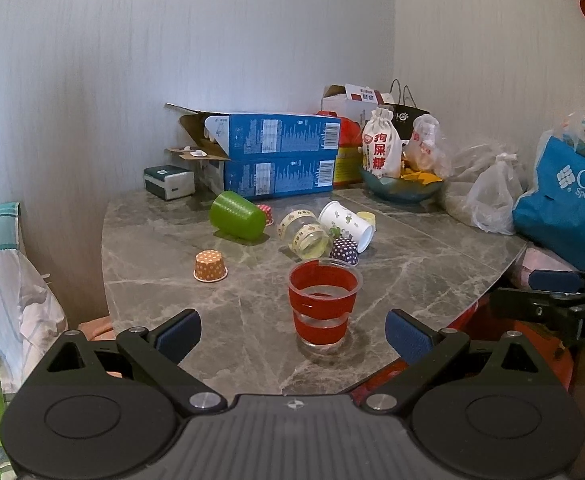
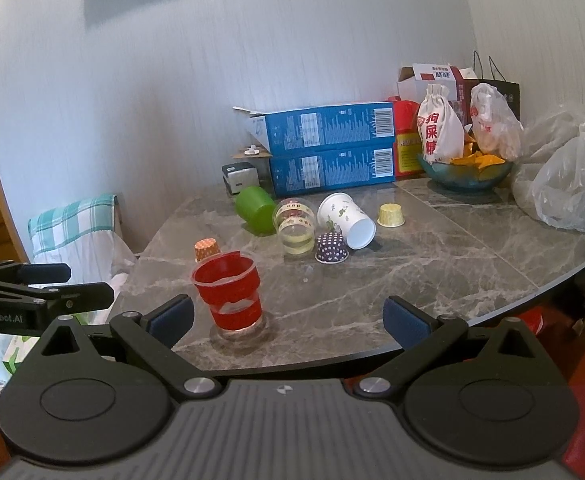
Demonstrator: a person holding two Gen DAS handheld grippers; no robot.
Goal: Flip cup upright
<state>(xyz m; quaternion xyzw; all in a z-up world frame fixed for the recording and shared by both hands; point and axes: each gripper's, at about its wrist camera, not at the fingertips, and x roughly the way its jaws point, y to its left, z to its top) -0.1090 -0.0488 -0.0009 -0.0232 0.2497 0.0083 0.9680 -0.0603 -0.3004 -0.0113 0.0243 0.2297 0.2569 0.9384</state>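
A clear cup with red bands stands upright near the table's front edge, also in the right wrist view. My left gripper is open, its jaws either side of and just short of this cup. My right gripper is open and empty, the red cup just left of its middle. Behind lie a green cup on its side, a clear taped cup on its side, and a white printed cup on its side. They also show in the right wrist view: green cup, taped cup, white cup.
Small paper baking cups sit upside down: orange, purple, yellow. Blue boxes, a bowl of snacks, plastic bags and a blue bag crowd the back and right. The marble table has a curved front edge.
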